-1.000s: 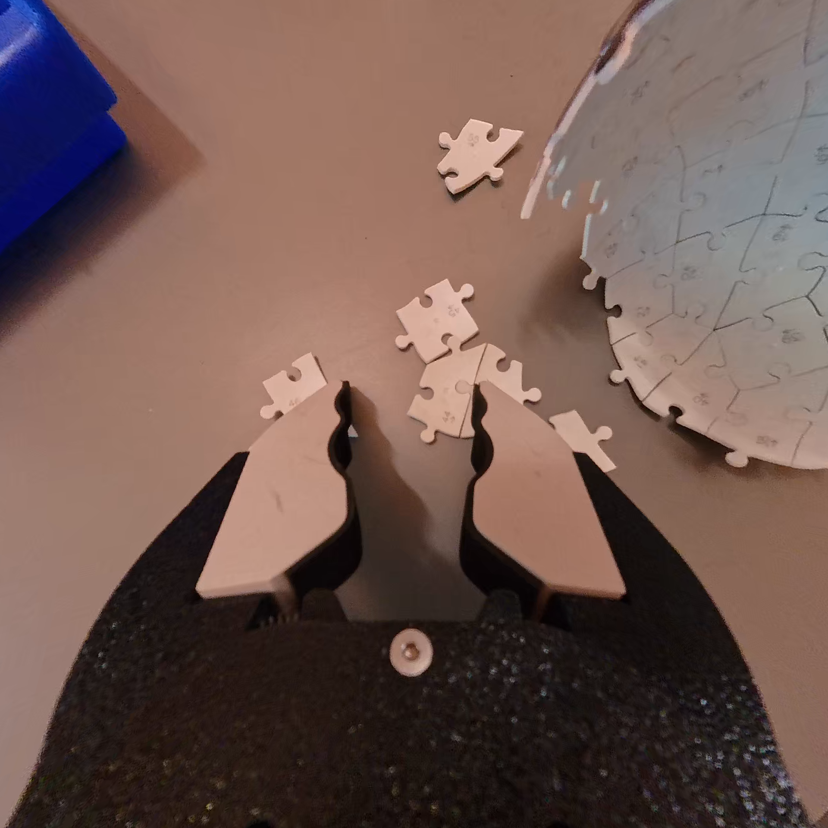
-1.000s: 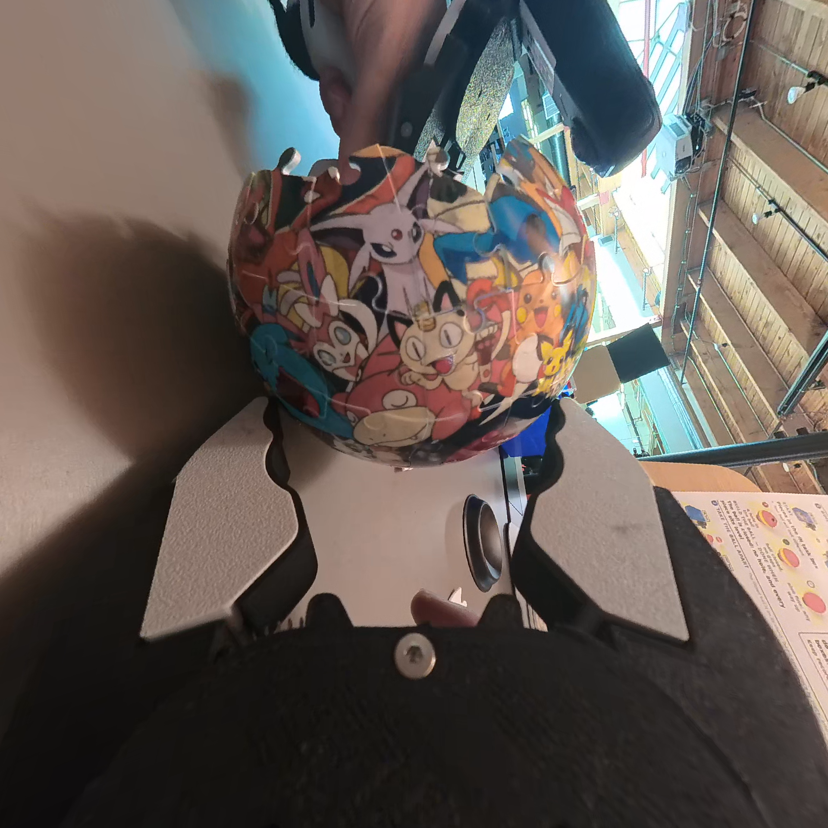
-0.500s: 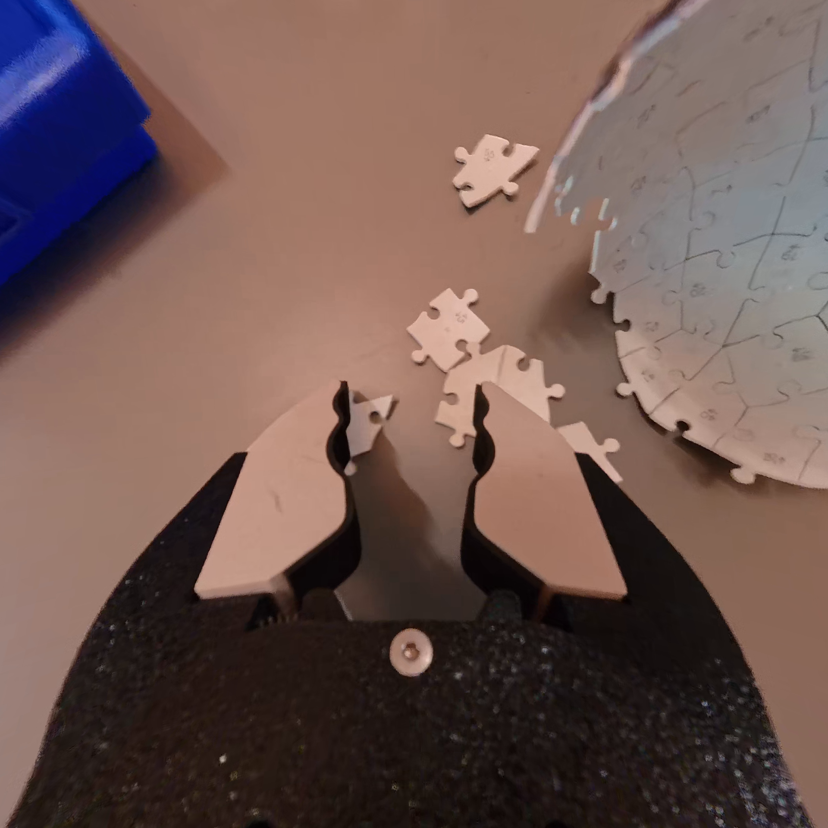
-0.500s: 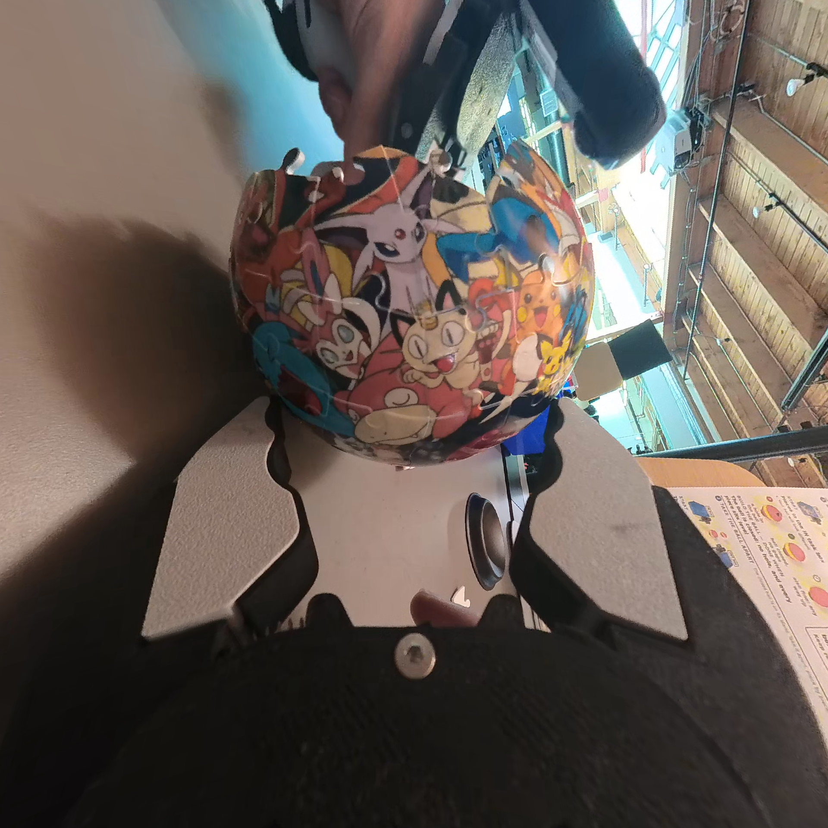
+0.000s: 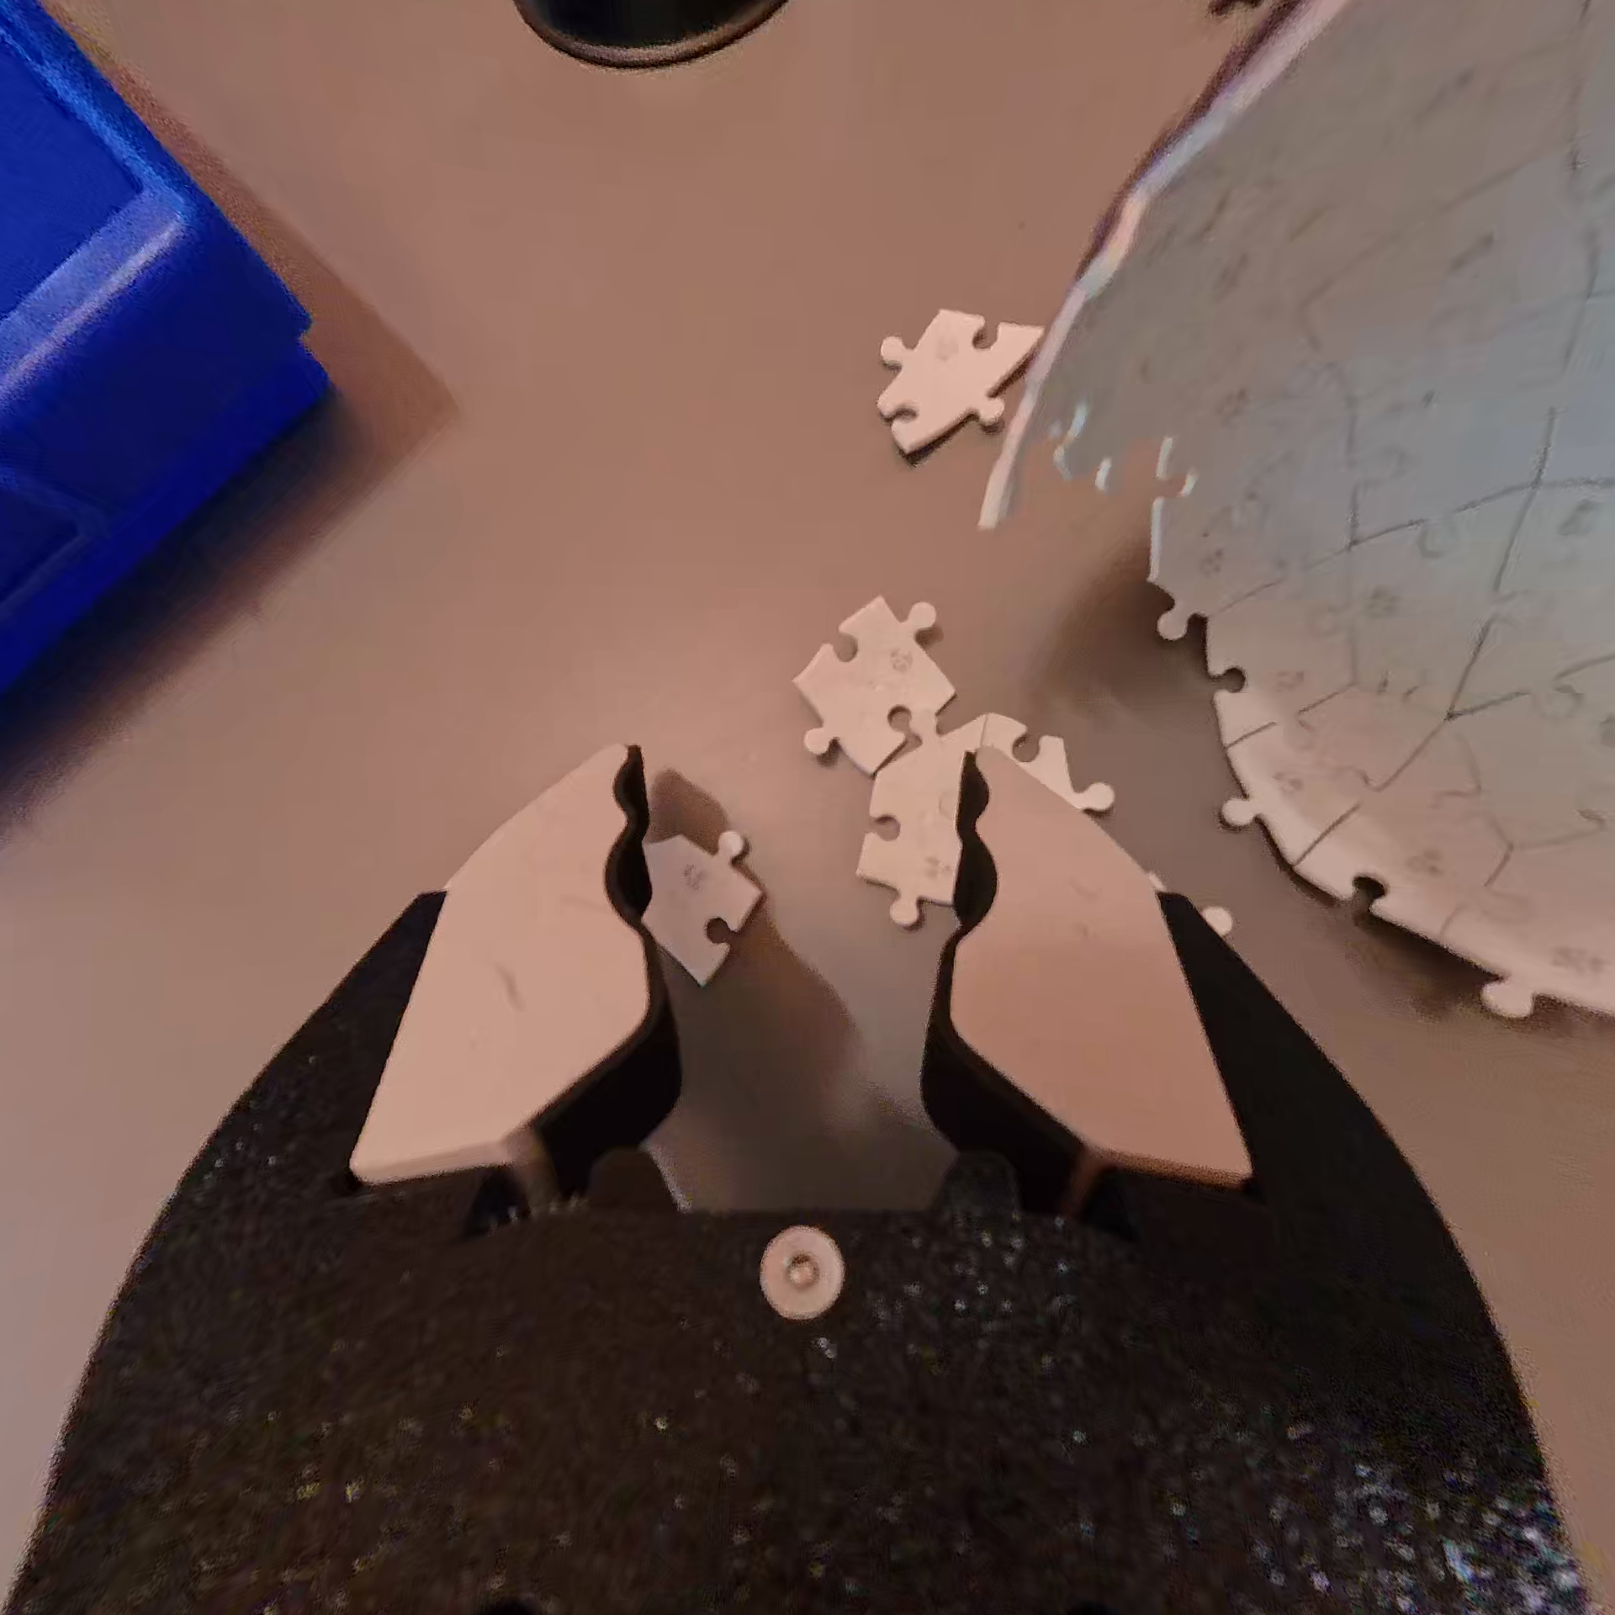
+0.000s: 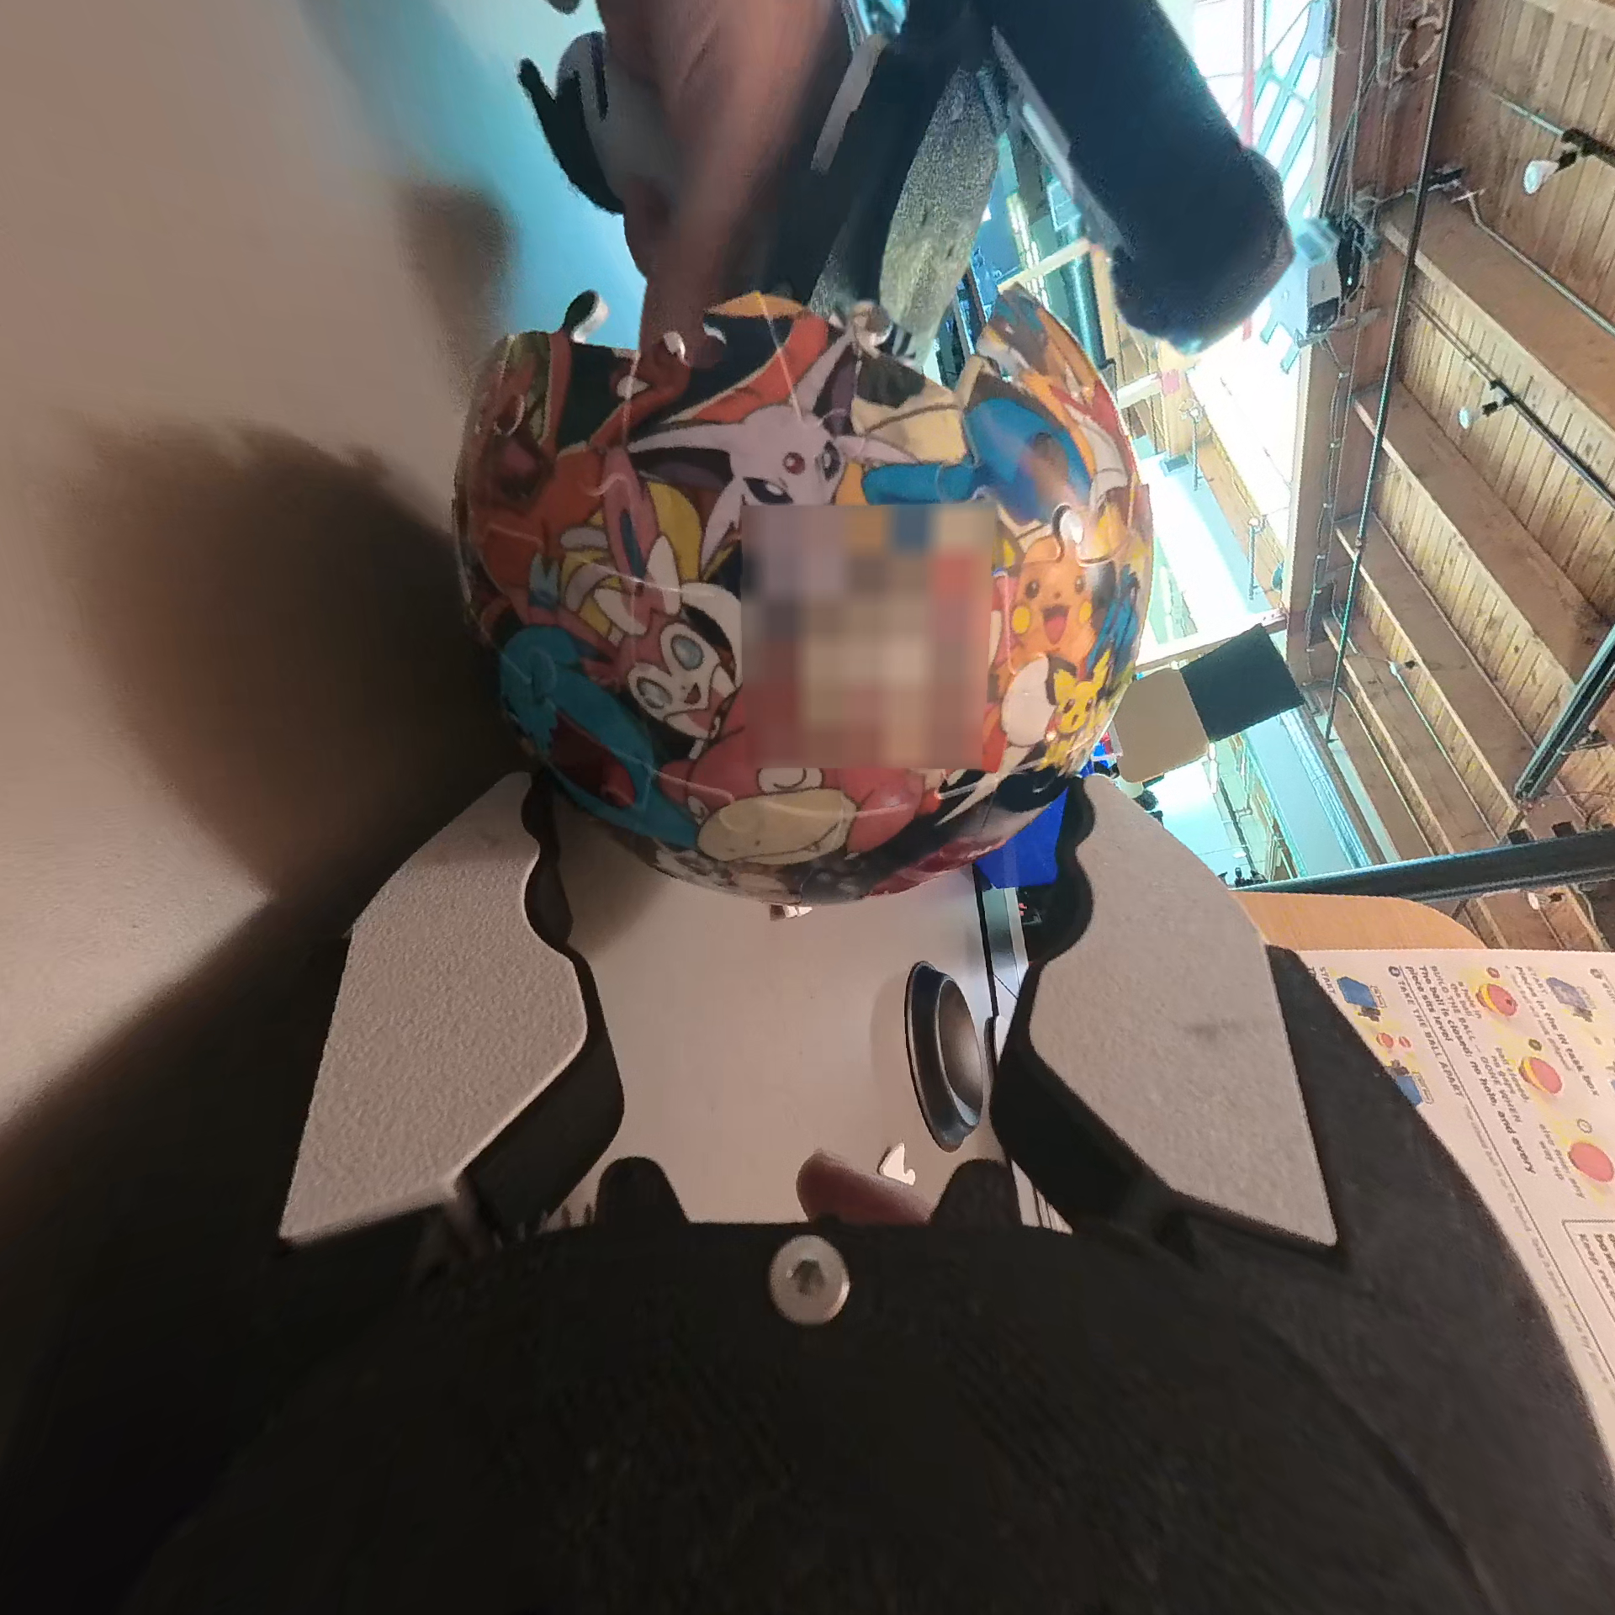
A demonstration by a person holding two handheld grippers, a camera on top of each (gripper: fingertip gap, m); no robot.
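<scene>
A blue bin (image 5: 131, 367) sits well off the left gripper's (image 5: 800, 769) left; its jaws stand apart, a loose puzzle piece (image 5: 703, 900) against the left finger, more pieces (image 5: 878, 686) ahead-right. The half-built puzzle ball's (image 5: 1398, 524) jagged edge lies right. The right gripper (image 6: 808, 804) is spread, empty, beside the ball's (image 6: 629, 559) printed shell.

Left claw (image 5: 800, 769) now farther forward, with the small loose puzzle piece (image 5: 703, 900), earlier outside the left finger, lying between the spread fingers. Dark round hole (image 5: 647, 26) newly in view at top edge. Blue bin (image 5: 114, 367) larger at upper left. Puzzle shell (image 5: 1363, 559) nearer, blurred.
</scene>
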